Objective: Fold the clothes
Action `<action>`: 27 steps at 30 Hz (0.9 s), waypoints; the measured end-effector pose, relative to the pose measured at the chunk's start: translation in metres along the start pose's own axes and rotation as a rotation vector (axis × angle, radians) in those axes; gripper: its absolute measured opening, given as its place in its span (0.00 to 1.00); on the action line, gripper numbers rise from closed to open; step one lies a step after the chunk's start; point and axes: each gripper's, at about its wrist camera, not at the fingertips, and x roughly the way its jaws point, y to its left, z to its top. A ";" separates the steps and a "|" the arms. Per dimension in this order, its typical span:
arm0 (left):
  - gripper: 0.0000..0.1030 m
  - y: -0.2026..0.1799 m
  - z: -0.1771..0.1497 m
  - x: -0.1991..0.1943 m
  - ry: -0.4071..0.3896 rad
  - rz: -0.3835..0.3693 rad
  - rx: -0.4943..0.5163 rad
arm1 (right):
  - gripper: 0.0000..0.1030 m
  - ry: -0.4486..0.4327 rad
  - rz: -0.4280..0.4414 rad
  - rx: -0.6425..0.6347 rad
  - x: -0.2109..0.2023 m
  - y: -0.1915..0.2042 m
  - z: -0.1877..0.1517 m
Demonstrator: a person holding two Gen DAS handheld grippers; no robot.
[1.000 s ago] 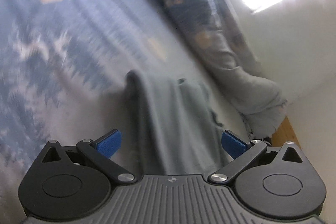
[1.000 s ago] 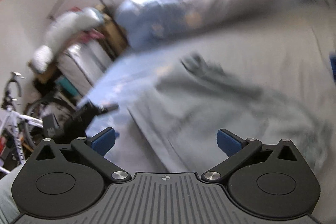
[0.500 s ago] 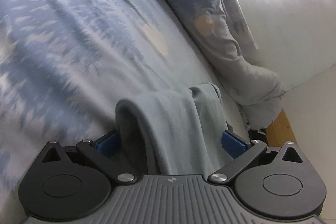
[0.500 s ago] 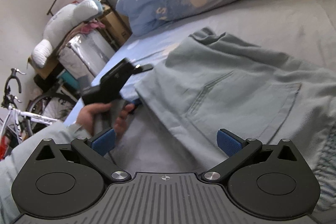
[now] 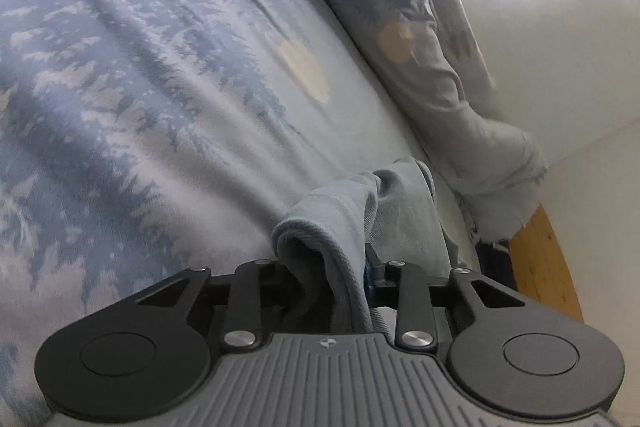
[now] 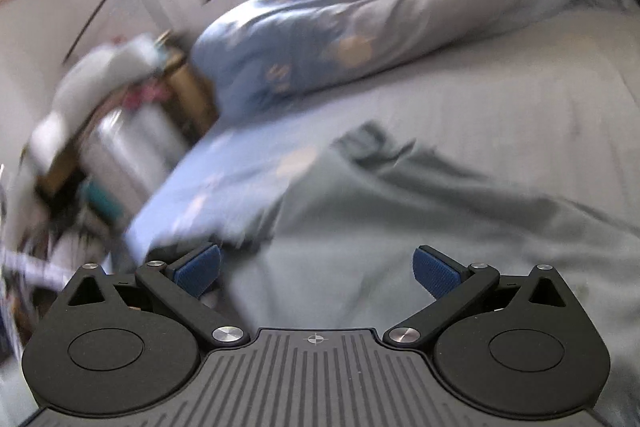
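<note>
Both wrist cams low over bed (image 5: 200,99), prob.

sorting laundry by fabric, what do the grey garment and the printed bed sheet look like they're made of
Grey garment: looks like a thick woven cotton, perhaps twill or denim, matte; fine diagonal ribbing shows, and the fold clamped in the left gripper keeps a rounded, stiff edge. Bed sheet: thin, soft matte cloth, probably cotton or a blend; it lies flat with shallow creases and a dyed blue tree print.

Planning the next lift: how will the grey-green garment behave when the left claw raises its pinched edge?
Probably floppy: the grey-green garment already bunches and curls where the left claw, whose jaws have just been closing, pinches it. It likely drapes and trails across the bed sheet. The twill-looking weave suggests modest weight and little slip.
</note>
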 end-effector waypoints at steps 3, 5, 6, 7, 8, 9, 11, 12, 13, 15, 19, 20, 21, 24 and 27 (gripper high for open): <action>0.29 -0.009 -0.007 0.001 -0.046 0.039 -0.005 | 1.00 0.023 -0.066 0.081 0.048 -0.014 0.028; 0.29 -0.009 -0.011 0.000 -0.065 0.058 0.001 | 0.95 0.055 -0.118 0.097 0.082 -0.020 0.044; 0.29 -0.008 -0.011 0.000 -0.068 0.058 -0.001 | 0.82 0.095 -0.152 0.059 0.101 -0.020 0.048; 0.29 -0.006 -0.012 0.001 -0.071 0.057 -0.003 | 0.71 0.135 -0.186 0.021 0.119 -0.020 0.052; 0.30 -0.006 -0.011 0.003 -0.068 0.055 -0.002 | 0.43 0.173 -0.213 0.002 0.137 -0.022 0.055; 0.30 -0.006 -0.008 0.005 -0.063 0.051 -0.005 | 0.37 0.205 -0.225 0.025 0.151 -0.030 0.057; 0.29 -0.004 -0.007 0.006 -0.058 0.040 -0.013 | 0.34 0.203 -0.257 0.083 0.167 -0.046 0.064; 0.28 -0.002 -0.006 0.007 -0.057 0.033 -0.014 | 0.31 0.145 -0.296 0.107 0.163 -0.053 0.070; 0.28 -0.001 -0.006 0.008 -0.057 0.029 -0.012 | 0.21 0.088 -0.335 0.131 0.160 -0.059 0.076; 0.28 0.000 -0.006 0.011 -0.056 0.024 -0.005 | 0.03 -0.028 -0.412 0.177 0.153 -0.072 0.089; 0.27 0.002 -0.004 0.012 -0.053 0.013 -0.008 | 0.03 -0.087 -0.451 0.216 0.137 -0.079 0.092; 0.27 0.002 -0.004 0.013 -0.055 0.013 -0.007 | 0.03 -0.067 -0.416 0.201 0.137 -0.073 0.088; 0.27 0.009 -0.010 0.016 -0.063 0.009 -0.007 | 0.07 -0.052 -0.380 0.176 0.140 -0.062 0.083; 0.27 0.013 -0.009 0.012 -0.062 0.007 -0.008 | 0.07 0.006 -0.263 0.070 0.154 -0.026 0.070; 0.27 0.020 -0.010 0.005 -0.065 0.002 -0.003 | 0.07 0.083 -0.201 -0.013 0.189 -0.005 0.062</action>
